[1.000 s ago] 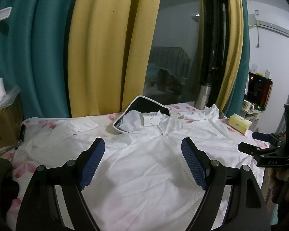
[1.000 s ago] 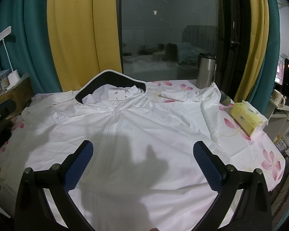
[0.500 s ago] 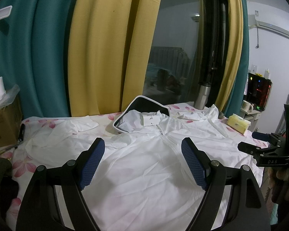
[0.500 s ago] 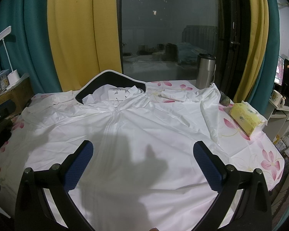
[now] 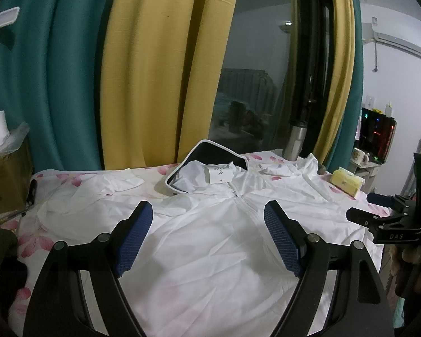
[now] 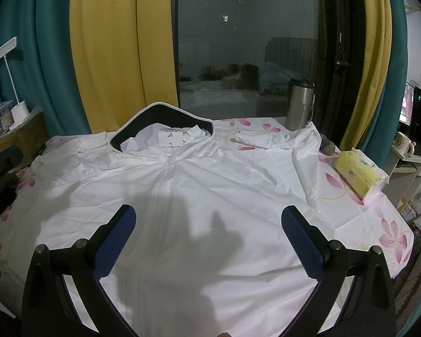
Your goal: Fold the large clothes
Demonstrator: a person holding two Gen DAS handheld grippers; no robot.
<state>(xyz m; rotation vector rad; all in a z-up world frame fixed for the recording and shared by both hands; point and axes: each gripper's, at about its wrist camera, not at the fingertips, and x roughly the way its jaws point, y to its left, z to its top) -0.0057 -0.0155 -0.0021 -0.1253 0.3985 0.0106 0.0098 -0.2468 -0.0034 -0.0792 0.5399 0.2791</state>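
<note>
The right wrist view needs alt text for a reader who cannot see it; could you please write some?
A white zip-front jacket lies spread flat, front up, on a flower-print cloth, with the open right gripper hovering over its lower half, holding nothing. A yellow tissue pack lies to the right, and a steel tumbler stands behind by the dark window.

A white jacket [image 6: 199, 196] with black-lined hood [image 6: 165, 116] lies on a pink-flowered white cloth [image 6: 379, 224] before yellow-and-teal curtains [image 6: 106, 56].
</note>
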